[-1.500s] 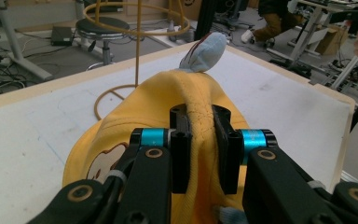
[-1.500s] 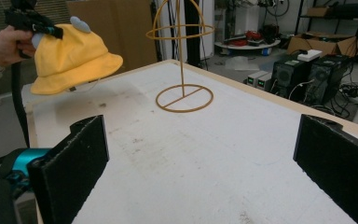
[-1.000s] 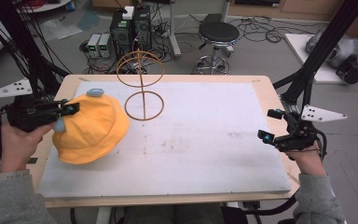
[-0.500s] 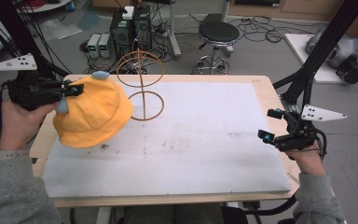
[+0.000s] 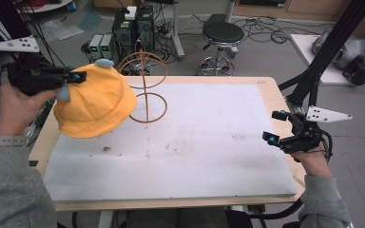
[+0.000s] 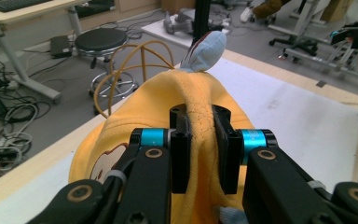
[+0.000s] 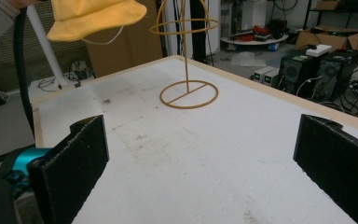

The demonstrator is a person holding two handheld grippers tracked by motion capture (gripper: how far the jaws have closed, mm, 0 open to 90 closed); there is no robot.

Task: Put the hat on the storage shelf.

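- Main risk, in my judgement: the yellow hat [image 5: 95, 102] hangs from one pinched fold of soft cloth, so it could slip out of the grip, or swing and knock over the light wire hat stand [image 5: 145, 88] just beside it.
- Second risk: the brim droops unevenly; lowered off-centre, it would likely catch on the stand's top hoop rather than seat over it.
- Hat location: held in the air above the left rear corner of the table [image 5: 180, 194], clear of the white board, near the stand.
- Left gripper [image 6: 200, 140]: jaws clamped on a crown ridge of the hat, cloth bunched between the pads, the blue ear beyond them.
- Right gripper [image 7: 200, 172]: jaws wide apart, holding nothing, over the table's right edge, well apart from the hat.
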